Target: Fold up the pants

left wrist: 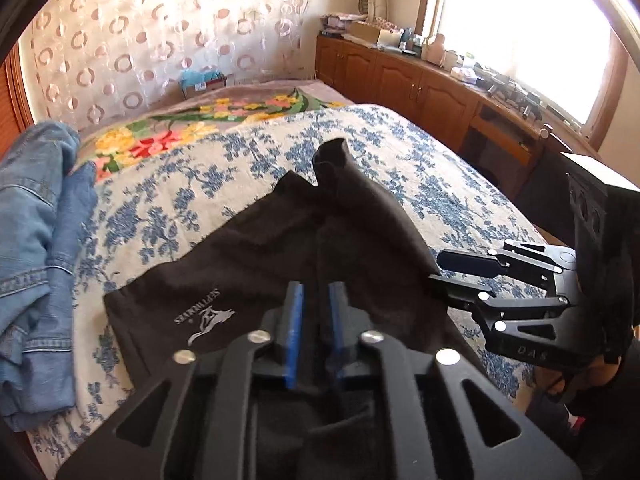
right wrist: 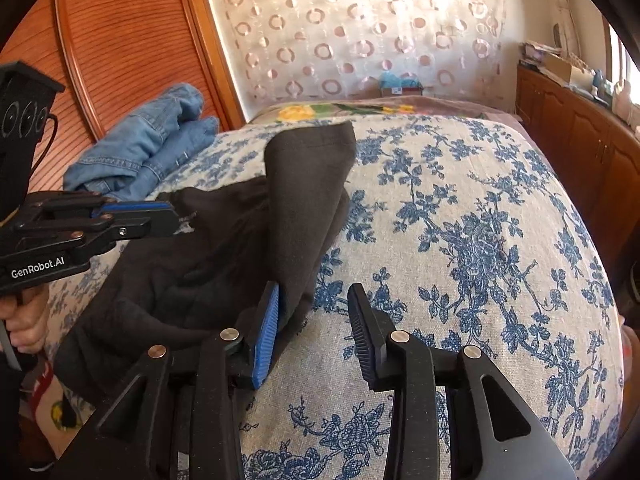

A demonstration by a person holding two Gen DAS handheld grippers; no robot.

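Observation:
Black pants with a white logo lie crumpled on the bed, one leg end bunched up toward the far side. My left gripper hovers over the waist area. Its blue pads stand a narrow gap apart, and I see no cloth pinched between them. From the right wrist view the left gripper reaches in at the pants' left part. My right gripper is open at the pants' near right edge, the cloth just touching its left pad. In the left wrist view the right gripper sits beside that edge.
Folded blue jeans lie at the bed's left. The blue floral bedspread stretches right of the pants. A flowered blanket lies beyond. Wooden cabinets line the right wall, a wooden headboard the left. A hand grips the left handle.

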